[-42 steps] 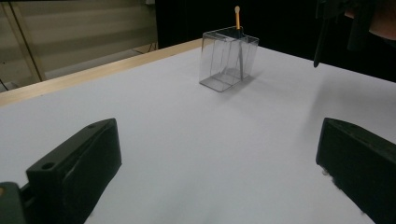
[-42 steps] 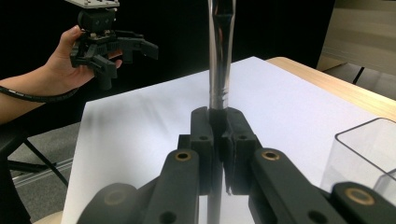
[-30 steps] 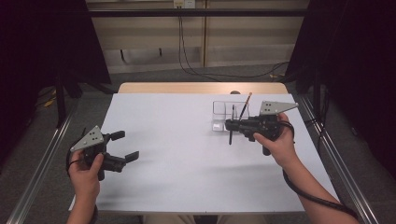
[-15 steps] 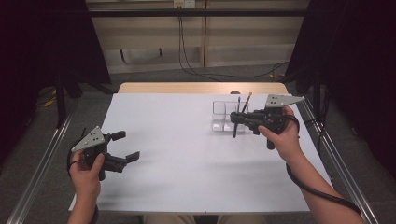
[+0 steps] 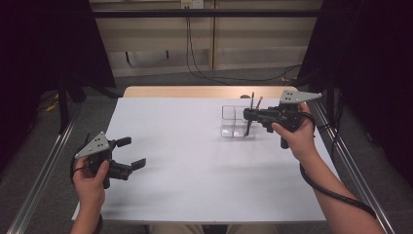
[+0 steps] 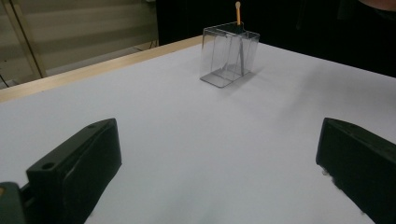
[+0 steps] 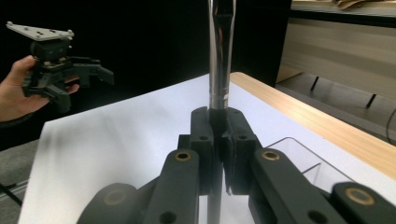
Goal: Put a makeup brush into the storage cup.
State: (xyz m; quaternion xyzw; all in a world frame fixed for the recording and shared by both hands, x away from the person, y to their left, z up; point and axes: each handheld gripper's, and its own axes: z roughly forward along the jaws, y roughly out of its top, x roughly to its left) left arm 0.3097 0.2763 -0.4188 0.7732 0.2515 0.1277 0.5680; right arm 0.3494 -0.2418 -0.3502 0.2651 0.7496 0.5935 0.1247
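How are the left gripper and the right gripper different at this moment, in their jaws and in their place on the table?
The left gripper has its jaws wide apart with nothing between them; the right gripper has its jaws shut on a dark pen.
The left gripper hangs near the table's front left corner, far from the clear holder; the right gripper is right above that holder.
Both are black, hand-held, with a grey plate on top.

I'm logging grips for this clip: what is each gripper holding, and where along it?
The right gripper is shut on a dark pen, pinched around mid-shaft, above the clear organizer. The left gripper holds nothing, jaws open.
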